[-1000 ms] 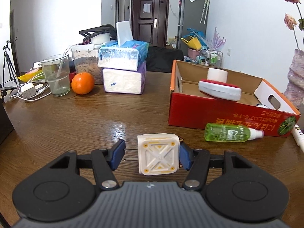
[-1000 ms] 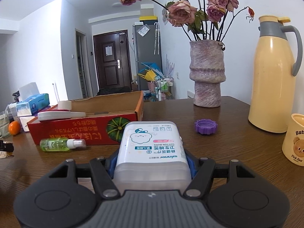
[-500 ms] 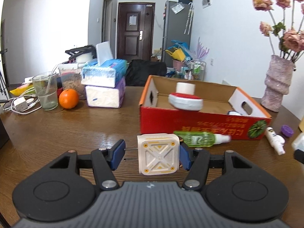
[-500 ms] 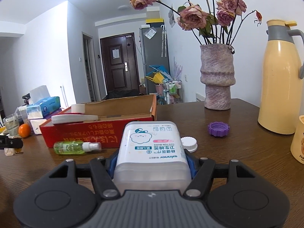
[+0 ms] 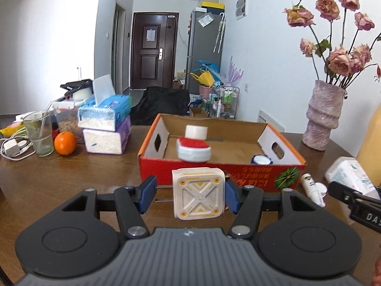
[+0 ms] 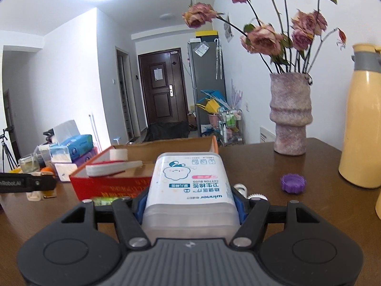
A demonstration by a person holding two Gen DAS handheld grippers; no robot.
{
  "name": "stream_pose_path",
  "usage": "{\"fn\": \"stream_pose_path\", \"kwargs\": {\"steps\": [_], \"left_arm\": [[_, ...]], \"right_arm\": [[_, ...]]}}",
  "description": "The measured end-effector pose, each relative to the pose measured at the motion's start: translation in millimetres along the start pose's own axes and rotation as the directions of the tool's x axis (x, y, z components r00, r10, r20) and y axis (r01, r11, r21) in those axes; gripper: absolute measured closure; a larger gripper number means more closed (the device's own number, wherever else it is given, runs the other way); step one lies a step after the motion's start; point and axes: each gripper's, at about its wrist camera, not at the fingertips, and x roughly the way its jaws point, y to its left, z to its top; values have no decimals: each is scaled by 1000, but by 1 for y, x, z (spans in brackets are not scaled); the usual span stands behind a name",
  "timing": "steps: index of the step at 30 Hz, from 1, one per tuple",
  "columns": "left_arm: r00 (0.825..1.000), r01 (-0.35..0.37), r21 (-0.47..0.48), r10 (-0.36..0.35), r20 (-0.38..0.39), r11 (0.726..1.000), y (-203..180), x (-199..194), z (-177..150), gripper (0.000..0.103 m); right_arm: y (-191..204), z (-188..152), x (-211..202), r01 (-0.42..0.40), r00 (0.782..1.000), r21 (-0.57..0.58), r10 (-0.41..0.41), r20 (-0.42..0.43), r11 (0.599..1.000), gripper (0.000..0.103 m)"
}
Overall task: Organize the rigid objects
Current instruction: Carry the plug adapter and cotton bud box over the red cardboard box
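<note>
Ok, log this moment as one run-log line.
left tool: holds plug adapter | right tool: holds cotton bud box | red cardboard box: ahead

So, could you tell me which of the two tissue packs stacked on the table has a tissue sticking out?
The upper, blue tissue pack: a white tissue stands up from its top. The purple-edged pack beneath it shows none.

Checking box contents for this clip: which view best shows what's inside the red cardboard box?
The left wrist view: it looks down into the red cardboard box, showing its floor and items. The right wrist view sees the box low and side-on, partly behind the held cotton buds box.
</note>
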Motion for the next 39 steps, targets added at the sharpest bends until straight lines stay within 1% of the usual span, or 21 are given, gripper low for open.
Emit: {"fn": "stream_pose_path", "kwargs": {"steps": [7, 13, 19, 24, 26, 39], "left_arm": [[1000, 10, 13, -10, 13, 1000, -16, 2, 23, 42], [1000, 9, 4, -9, 10, 1000, -24, 13, 44, 43], [1000, -6, -3, 6, 5, 1000, -30, 30, 63, 43], [1000, -6, -22, 6, -5, 1000, -32, 46, 76, 43], [1000, -13, -28, 13, -18, 1000, -32, 54, 82, 43], [998, -53, -35, 52, -32, 998, -41, 99, 112, 43]], "right_arm": [[12, 24, 9, -19, 1000, -25, 19, 9, 1000, 38], [19, 42, 24, -29, 1000, -27, 29, 8, 999, 38], [23, 59, 45, -25, 1000, -26, 25, 1, 999, 38], [22, 73, 64, -23, 1000, -17, 23, -3, 1000, 38], [21, 77, 72, -23, 1000, -14, 23, -8, 1000, 38], [20, 93, 119, -24, 999, -21, 23, -38, 999, 38]]}}
